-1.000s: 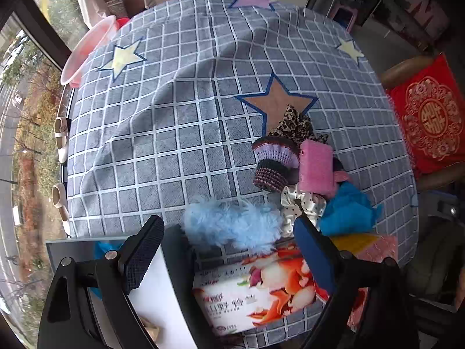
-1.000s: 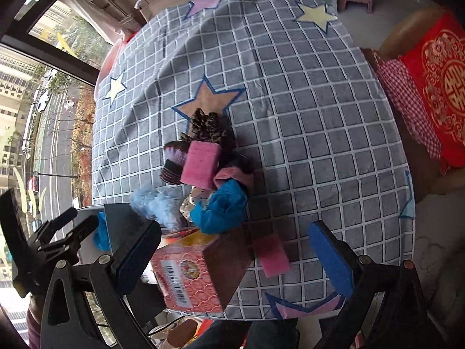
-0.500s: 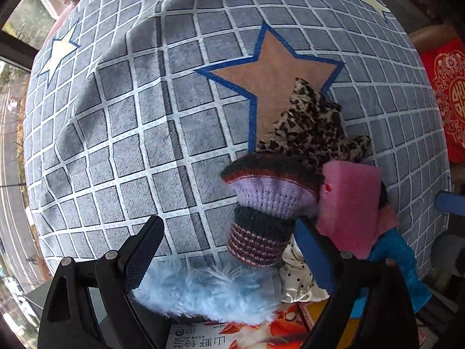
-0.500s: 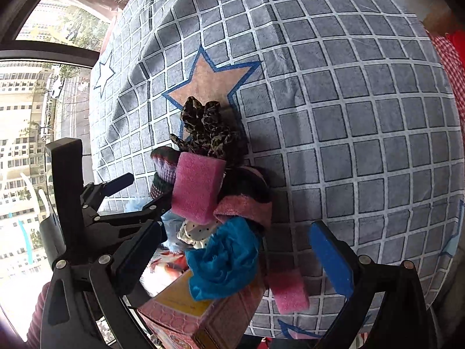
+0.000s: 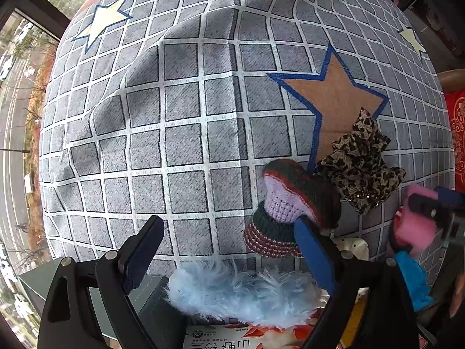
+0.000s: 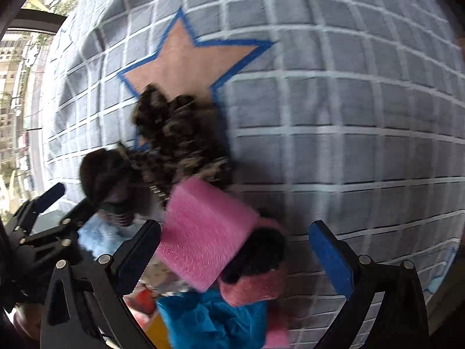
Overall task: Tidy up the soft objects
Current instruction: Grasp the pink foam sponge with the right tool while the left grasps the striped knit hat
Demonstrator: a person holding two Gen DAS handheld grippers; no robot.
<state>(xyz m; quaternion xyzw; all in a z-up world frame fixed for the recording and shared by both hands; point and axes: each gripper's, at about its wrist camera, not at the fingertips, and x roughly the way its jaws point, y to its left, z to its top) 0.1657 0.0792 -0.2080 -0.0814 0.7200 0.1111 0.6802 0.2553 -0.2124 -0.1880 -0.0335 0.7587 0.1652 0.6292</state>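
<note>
Leopard scrunchie (image 5: 359,164) touches knit hat (image 5: 293,203) (tissue box (image 5: 247,338) nearby).

The tablecloth (image 5: 186,142) is grey squares on a pale grid, with a tan, blue-edged star (image 5: 331,93) at two o'clock and a yellow star (image 5: 101,20) at eleven. The scrunchie (image 5: 360,168) is leopard print. The knit hat (image 5: 290,203) is lilac, dark green and maroon. The fluffy piece (image 5: 241,290) at six o'clock is pale blue; the sponge (image 6: 203,232) is pink, the cloth (image 6: 215,320) bright blue.
</note>
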